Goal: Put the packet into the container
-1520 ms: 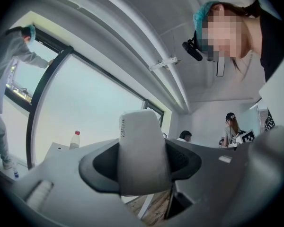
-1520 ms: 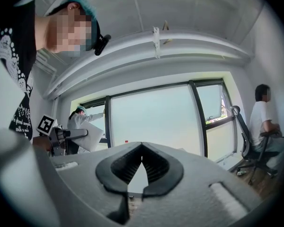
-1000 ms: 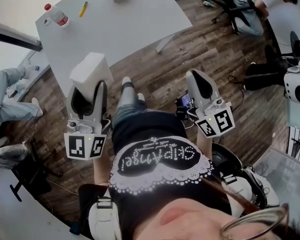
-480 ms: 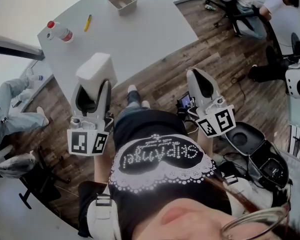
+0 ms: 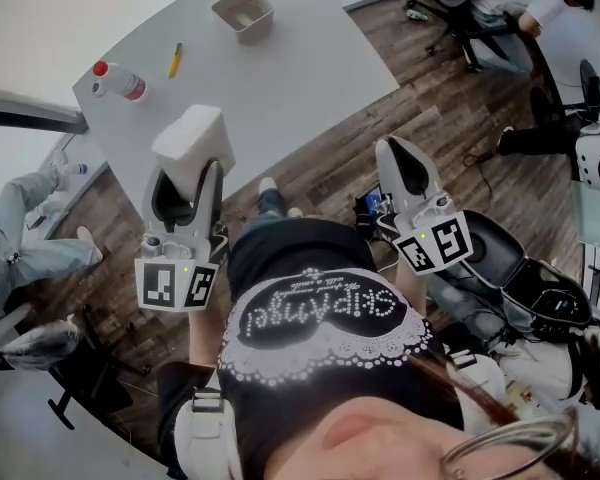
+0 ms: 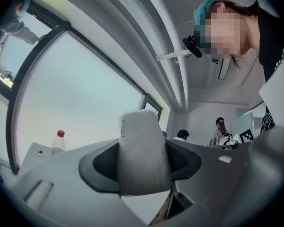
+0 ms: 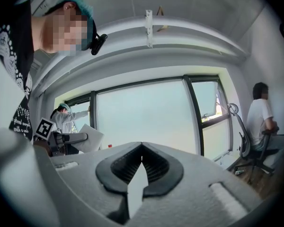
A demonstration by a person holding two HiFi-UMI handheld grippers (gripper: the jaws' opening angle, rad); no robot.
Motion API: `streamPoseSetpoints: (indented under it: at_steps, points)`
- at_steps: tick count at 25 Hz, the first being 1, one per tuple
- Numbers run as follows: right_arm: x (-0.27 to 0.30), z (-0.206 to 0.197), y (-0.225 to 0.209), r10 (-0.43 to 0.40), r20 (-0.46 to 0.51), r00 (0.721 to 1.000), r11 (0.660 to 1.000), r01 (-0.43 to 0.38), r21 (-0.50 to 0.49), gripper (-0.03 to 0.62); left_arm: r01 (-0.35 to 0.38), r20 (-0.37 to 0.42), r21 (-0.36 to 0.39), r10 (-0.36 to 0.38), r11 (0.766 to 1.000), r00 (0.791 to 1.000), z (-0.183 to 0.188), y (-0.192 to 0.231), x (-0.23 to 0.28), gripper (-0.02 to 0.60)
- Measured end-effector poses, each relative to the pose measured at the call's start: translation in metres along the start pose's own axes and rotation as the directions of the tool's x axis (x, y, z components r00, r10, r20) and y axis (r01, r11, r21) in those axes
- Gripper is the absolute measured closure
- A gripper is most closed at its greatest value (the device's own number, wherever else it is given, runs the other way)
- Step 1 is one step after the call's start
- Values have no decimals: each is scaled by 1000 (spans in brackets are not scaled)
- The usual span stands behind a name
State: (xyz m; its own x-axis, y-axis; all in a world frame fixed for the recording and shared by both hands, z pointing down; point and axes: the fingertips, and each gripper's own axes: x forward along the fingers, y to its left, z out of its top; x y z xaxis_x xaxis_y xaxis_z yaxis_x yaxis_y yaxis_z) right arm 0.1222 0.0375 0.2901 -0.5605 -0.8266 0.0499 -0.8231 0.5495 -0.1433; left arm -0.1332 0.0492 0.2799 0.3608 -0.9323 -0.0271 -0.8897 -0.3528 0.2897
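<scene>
Container (image 5: 244,12), bottle (image 5: 118,80) and pen (image 5: 175,60) on the bench (image 5: 280,78) slid toward 6 o'clock, open black case (image 5: 490,251) appeared at 4 o'clock

Grips white packet (image 5: 188,138) in left gripper (image 5: 188,170) over near edge of table (image 5: 310,78). Hangs right gripper (image 5: 393,150) above wooden floor (image 5: 420,88). Leaves container (image 5: 243,13), yellow pen (image 5: 175,60) and bottle (image 5: 118,81) well apart, farther along.

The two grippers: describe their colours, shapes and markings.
The left gripper and the right gripper look alike: light grey, smoothly curved shells that taper to two jaws. Dark ribbed pads line the jaws' inner faces. Each carries a marker cube at its rear, white with black square codes.
</scene>
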Motion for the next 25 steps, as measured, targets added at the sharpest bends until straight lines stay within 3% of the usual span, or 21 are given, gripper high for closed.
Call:
streamPoseSetpoints:
  at_steps: [14,25]
  points:
    - [18,-6,-6,-30,-8,1000,999,30,15,592,-5,-24,-5,5,1000,1000,-5,22,13,313]
    - [42,-6,-20,20,-25,999,999,-19,31,592,-46,-35,-14,45,999,998,-8,26,32,313]
